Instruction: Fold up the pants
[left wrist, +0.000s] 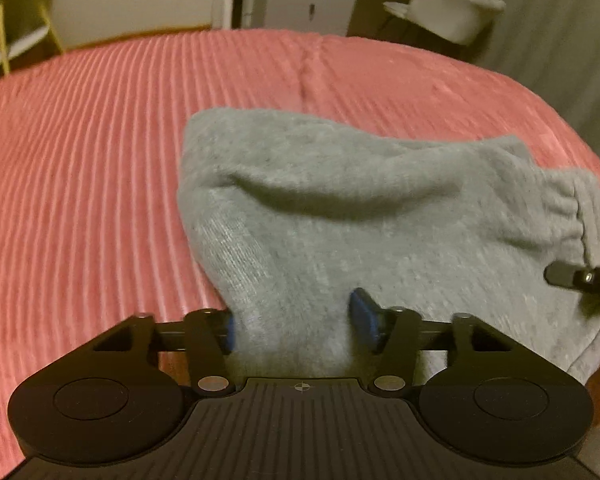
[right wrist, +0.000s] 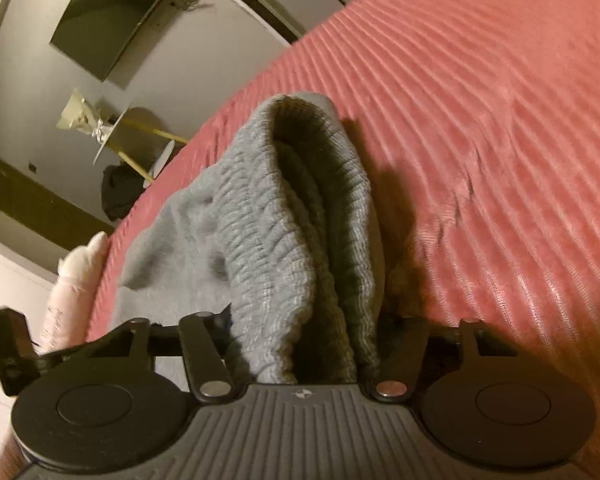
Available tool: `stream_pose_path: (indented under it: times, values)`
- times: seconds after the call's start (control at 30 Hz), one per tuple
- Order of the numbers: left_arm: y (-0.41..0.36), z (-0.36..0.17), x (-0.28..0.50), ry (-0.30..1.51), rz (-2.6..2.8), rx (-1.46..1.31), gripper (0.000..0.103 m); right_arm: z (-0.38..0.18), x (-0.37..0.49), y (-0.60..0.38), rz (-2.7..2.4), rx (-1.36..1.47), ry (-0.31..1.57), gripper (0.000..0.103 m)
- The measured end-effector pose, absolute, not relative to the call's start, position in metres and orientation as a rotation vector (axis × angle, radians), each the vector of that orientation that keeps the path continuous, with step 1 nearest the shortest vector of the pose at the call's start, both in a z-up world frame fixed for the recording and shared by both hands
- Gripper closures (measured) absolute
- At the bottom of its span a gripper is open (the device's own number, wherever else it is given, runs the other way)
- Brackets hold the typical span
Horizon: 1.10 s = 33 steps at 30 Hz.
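Pants [left wrist: 340, 208] between both grippers' fingers [left wrist: 362, 314]

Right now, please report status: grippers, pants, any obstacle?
Left gripper shut on grey pants. Right gripper shut on waistband. Red bedspread unobstructed.

one grey pants [left wrist: 340, 208], one pink bedspread [left wrist: 100, 140], two grippers [left wrist: 296, 324]

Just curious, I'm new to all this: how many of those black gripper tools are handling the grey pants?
2. The left gripper grips fabric at the near edge; the right gripper clamps the bunched waistband of the grey pants.
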<state>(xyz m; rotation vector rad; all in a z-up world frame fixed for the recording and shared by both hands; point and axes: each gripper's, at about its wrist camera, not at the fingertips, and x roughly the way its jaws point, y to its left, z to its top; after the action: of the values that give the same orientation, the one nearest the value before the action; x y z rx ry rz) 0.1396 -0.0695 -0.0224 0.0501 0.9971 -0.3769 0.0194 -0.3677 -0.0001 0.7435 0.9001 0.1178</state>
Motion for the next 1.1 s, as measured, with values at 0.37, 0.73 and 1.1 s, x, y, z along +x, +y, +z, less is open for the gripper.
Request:
stream_pose_path:
  times: [0.37,0.73,1.1]
  values:
    - [-0.054,-0.021,0.137,1.006,-0.351,0.021,0.03,0.018,0.025,-0.346,0.103,0.677,0.915,0.038]
    - [-0.039,-0.006,0.148,0.981,-0.387,-0.123,0.084,0.031,0.025,-0.325,0.028,0.638,0.871,0.051]
    - [-0.037,0.063,0.172,0.786,-0.399,-0.145,0.076,0.103,0.056,-0.326,0.091,0.693,0.678,0.052]
